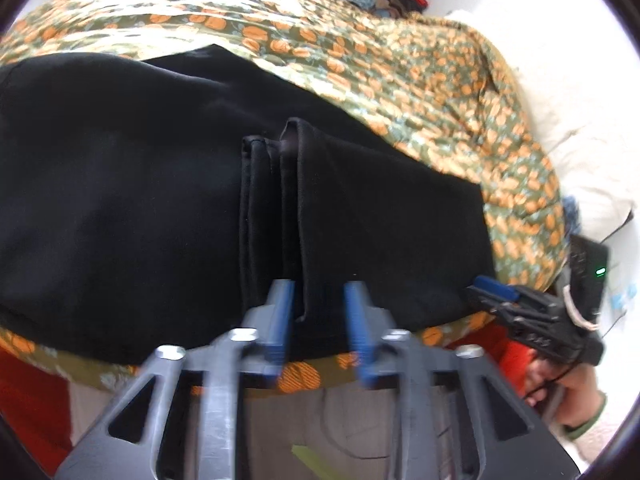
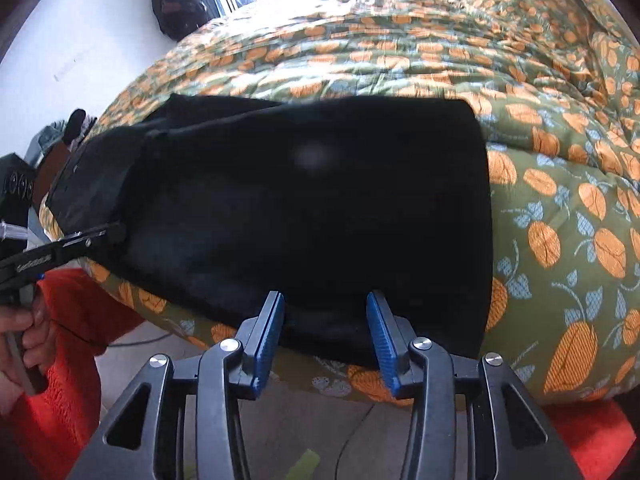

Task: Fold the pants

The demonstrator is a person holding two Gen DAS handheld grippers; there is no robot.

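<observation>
black pants [image 2: 312, 208] on quilt [image 2: 560, 200], both jaws apart (empty)

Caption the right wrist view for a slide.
Open right gripper at the near edge of folded black fabric pants on an orange-and-green leaf-print quilt.

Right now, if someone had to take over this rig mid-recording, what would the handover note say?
Left gripper: open, at the near edge of the black pants, by the stacked leg hems, gripping nothing.
Right gripper: open, at the same near edge further right, also gripping nothing.
The pants lie flat on the orange-and-green quilt, near the bed's front edge.
Done: the legs appear folded over onto the body, hems lying on top.
Left: probably at least one more fold to a compact stack, then smoothing. Neither gripper has cloth yet, so begin by pinching the near edge.
</observation>
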